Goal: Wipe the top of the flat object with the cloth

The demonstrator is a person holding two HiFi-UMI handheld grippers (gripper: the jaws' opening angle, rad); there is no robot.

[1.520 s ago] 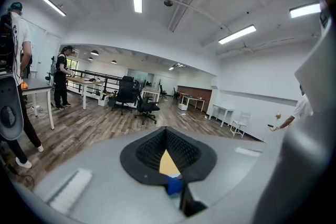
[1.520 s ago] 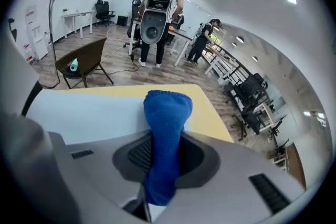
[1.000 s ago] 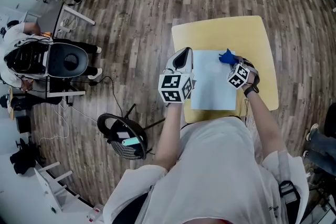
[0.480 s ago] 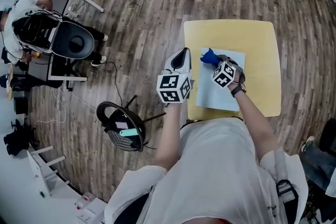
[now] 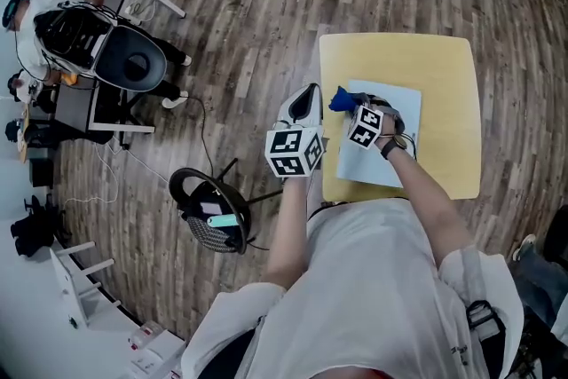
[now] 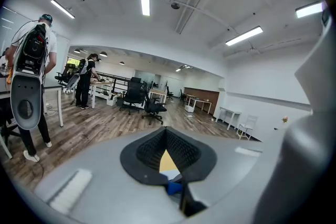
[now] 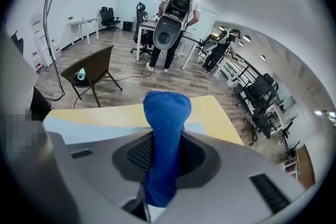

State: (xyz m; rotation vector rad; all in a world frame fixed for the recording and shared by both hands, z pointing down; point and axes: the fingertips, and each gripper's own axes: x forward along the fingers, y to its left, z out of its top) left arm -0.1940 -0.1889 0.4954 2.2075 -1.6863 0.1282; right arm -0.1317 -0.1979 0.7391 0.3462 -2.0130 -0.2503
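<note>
A pale blue flat sheet (image 5: 383,146) lies on the yellow table (image 5: 444,75). My right gripper (image 5: 350,108) is shut on a blue cloth (image 5: 339,99), which sits over the sheet's far left corner. In the right gripper view the cloth (image 7: 166,113) sticks up between the jaws of the right gripper (image 7: 165,136), with the sheet (image 7: 89,131) and table (image 7: 210,113) beyond it. My left gripper (image 5: 307,100) hovers at the table's left edge, shut and holding nothing. In its own view the left gripper (image 6: 166,131) points up into the room, and a sliver of table (image 6: 168,161) and cloth (image 6: 174,188) shows.
A black chair (image 5: 211,213) carrying a teal object stands on the wooden floor to my left. People and desks with a large backpack rig (image 5: 133,62) are at the far left. Office chairs and white tables (image 6: 142,99) fill the room beyond.
My right gripper has dragged the blue cloth leftward across the sheet, from its far right corner to its far left corner. The left gripper has stayed by the table's left edge.
</note>
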